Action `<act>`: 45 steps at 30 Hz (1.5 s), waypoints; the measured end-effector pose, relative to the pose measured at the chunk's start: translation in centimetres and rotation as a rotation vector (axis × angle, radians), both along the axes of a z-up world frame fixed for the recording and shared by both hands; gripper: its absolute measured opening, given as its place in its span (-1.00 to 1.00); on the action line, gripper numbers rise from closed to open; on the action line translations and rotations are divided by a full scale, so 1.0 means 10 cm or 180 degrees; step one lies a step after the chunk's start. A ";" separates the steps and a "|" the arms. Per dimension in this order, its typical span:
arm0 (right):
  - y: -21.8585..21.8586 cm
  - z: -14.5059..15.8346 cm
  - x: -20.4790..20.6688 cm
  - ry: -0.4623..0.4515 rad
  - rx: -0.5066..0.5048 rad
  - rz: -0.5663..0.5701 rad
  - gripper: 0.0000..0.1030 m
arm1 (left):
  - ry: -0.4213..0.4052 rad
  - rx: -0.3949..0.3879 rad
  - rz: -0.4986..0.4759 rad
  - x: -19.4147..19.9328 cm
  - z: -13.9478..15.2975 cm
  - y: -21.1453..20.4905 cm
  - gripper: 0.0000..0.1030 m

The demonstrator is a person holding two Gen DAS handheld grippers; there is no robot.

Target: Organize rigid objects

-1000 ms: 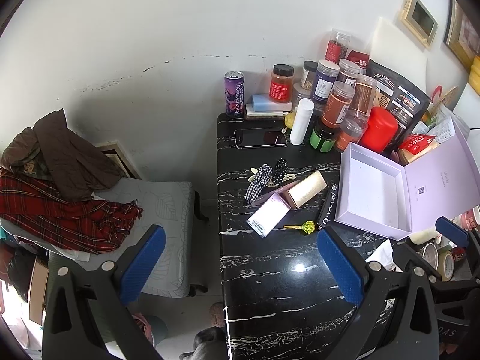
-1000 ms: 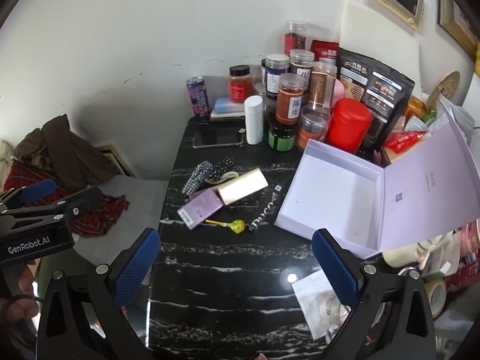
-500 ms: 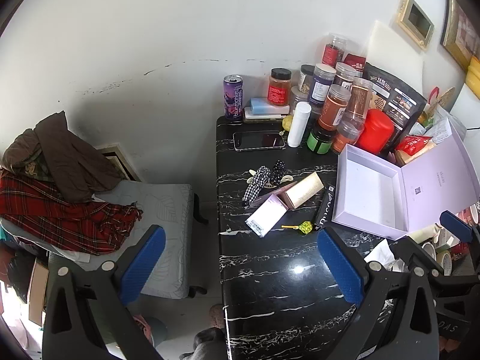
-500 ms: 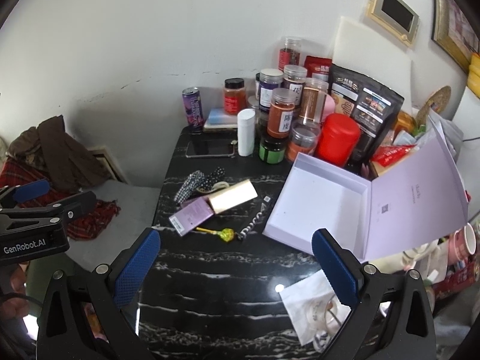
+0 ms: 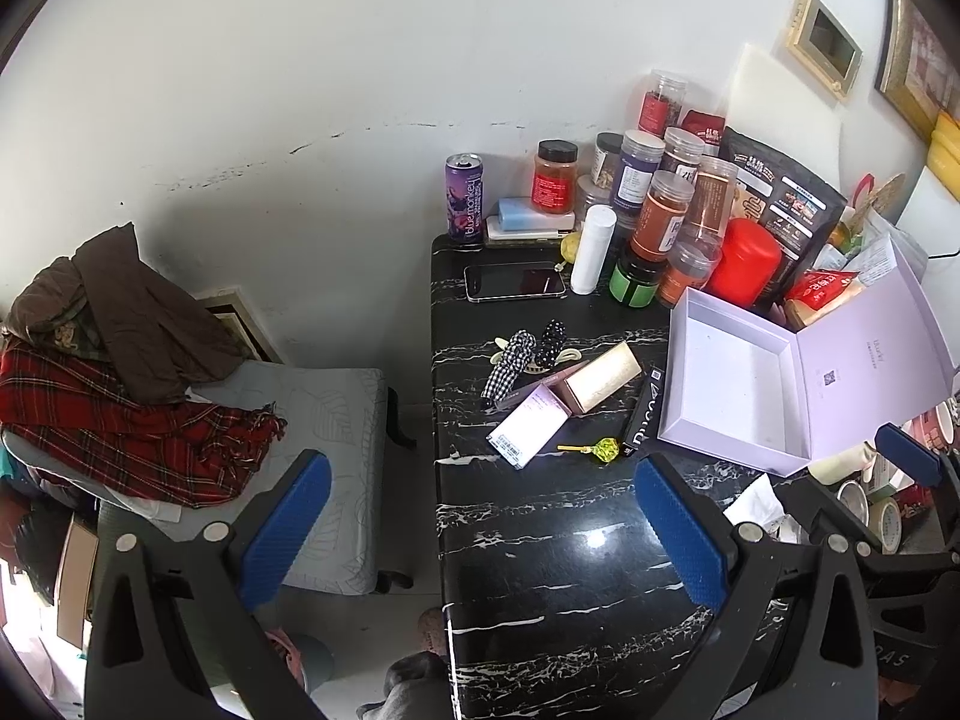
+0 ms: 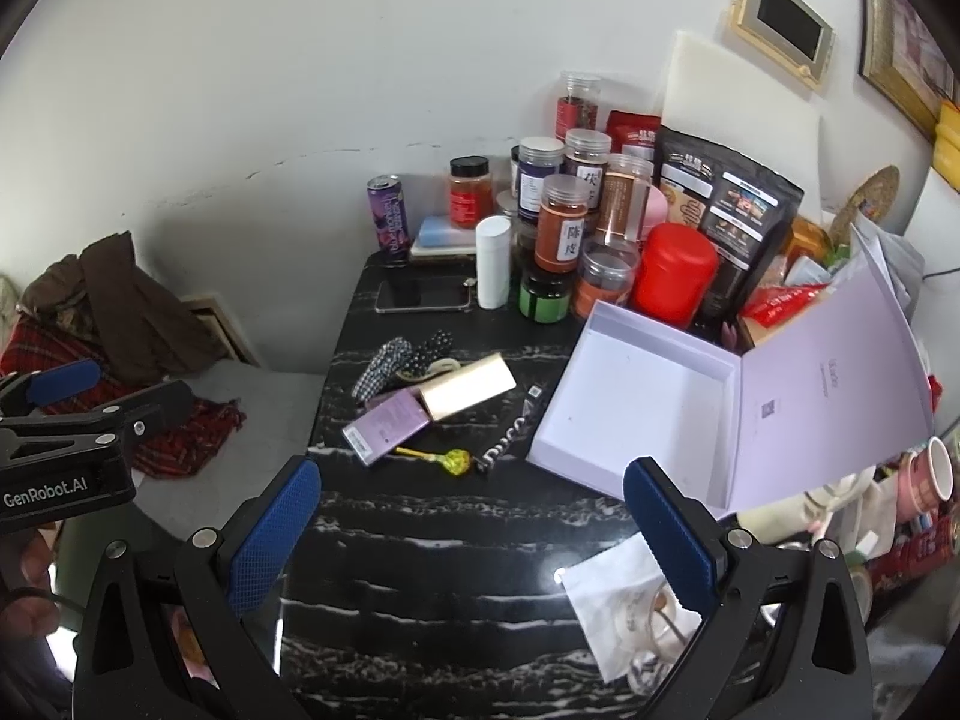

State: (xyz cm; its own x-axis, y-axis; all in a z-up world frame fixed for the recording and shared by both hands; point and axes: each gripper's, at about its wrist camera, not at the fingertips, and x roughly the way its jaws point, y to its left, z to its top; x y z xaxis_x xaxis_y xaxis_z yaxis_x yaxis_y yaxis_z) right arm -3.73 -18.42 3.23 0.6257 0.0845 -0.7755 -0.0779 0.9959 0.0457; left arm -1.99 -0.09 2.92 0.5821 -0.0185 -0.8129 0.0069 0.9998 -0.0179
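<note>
Right wrist view sets the lavender box [image 6: 636, 402] near the middle of the black marble table [image 6: 432, 546], its lid [image 6: 834, 396] thrown back and its tray bare, which I judge makes it the place meant for the loose rigid things; just to the left of that box lie a slim black carton [image 6: 510, 429], a gold carton [image 6: 468, 387] and a purple carton [image 6: 387, 426], the last two touching, with a yellow lollipop [image 6: 450, 461] in front of them and checked hair clips [image 6: 396, 360] behind; none of these is in the box yet, so the sorting looks barely begun; right gripper [image 6: 474, 531] hangs above the table in front of the box, fingers spread wide with nothing between them; left gripper [image 5: 480, 531] is likewise wide apart and empty, hovering over the table's left edge, further from the box, probably waiting its turn; behind the box stand a red canister [image 6: 675, 273], spice jars [image 6: 564, 228], a white tube [image 6: 493, 267], a phone [image 6: 423, 295] and a purple can [image 6: 389, 219], crowding its back wall but well apart from the cartons; the raised lid shuts off any approach from the box's right, so the open left side seems the easy way in; a crumpled wrapper [image 6: 624, 606] lies in front of the box.
</note>
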 end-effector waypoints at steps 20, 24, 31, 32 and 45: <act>0.01 0.04 -0.16 -0.0022 0.0069 0.0071 1.00 | -0.0033 0.0004 0.0011 -0.15 0.05 0.02 1.00; 0.01 0.03 -0.17 -0.0013 0.0088 0.0081 1.00 | -0.0026 0.0013 0.0003 -0.15 0.02 0.02 1.00; -0.01 -0.10 -0.10 0.0067 0.0135 0.0084 1.00 | 0.0060 0.0009 -0.0073 -0.06 -0.11 0.02 1.00; -0.01 -0.13 -0.08 0.0091 0.0142 0.0079 1.00 | 0.0071 0.0004 -0.0085 -0.04 -0.13 0.01 1.00; -0.05 -0.54 0.29 0.0328 0.0239 -0.0043 0.95 | 0.0327 -0.0132 -0.0366 0.42 -0.64 0.00 1.00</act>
